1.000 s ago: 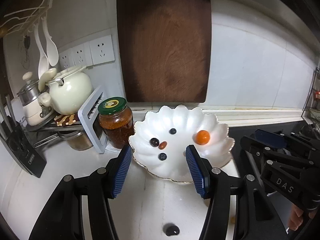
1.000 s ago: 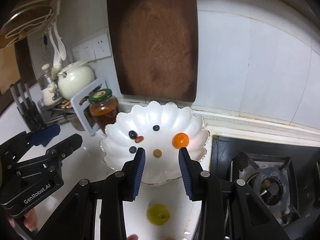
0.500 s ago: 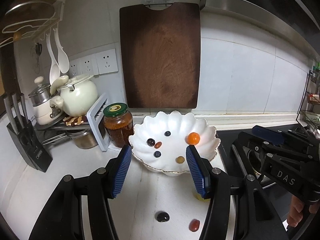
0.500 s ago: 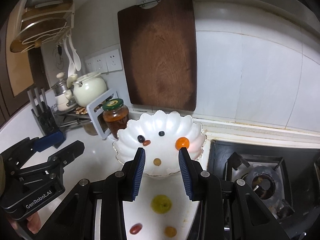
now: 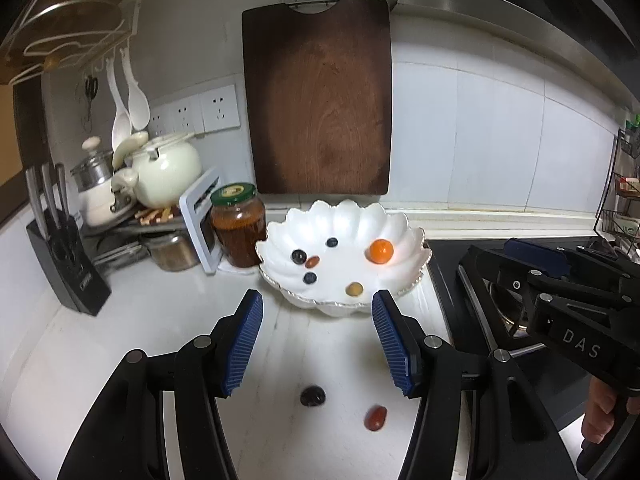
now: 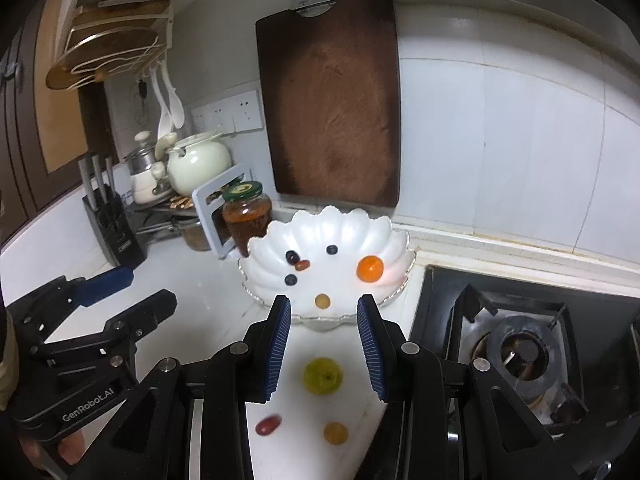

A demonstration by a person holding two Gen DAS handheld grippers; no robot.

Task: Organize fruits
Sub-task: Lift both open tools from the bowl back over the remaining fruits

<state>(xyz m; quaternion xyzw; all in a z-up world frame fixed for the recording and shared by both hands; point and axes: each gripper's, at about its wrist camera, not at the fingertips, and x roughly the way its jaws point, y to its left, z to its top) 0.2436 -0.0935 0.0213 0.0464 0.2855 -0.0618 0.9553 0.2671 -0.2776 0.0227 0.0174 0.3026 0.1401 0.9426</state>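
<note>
Presently, with both tongs point(image 5: 316, 344) point(image 6: 324, 340) parted and empty, the green fruit point(image 6: 322, 376) on the tabletop point(image 5: 160, 320) must be grasped next for the bowl point(image 6: 352, 224).

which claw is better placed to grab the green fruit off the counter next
Probably the right claw. The round green fruit lies on the white counter directly between its blue fingers, both claws empty. In the left claw's view that fruit doesn't show; only two small dark fruits lie ahead.
</note>
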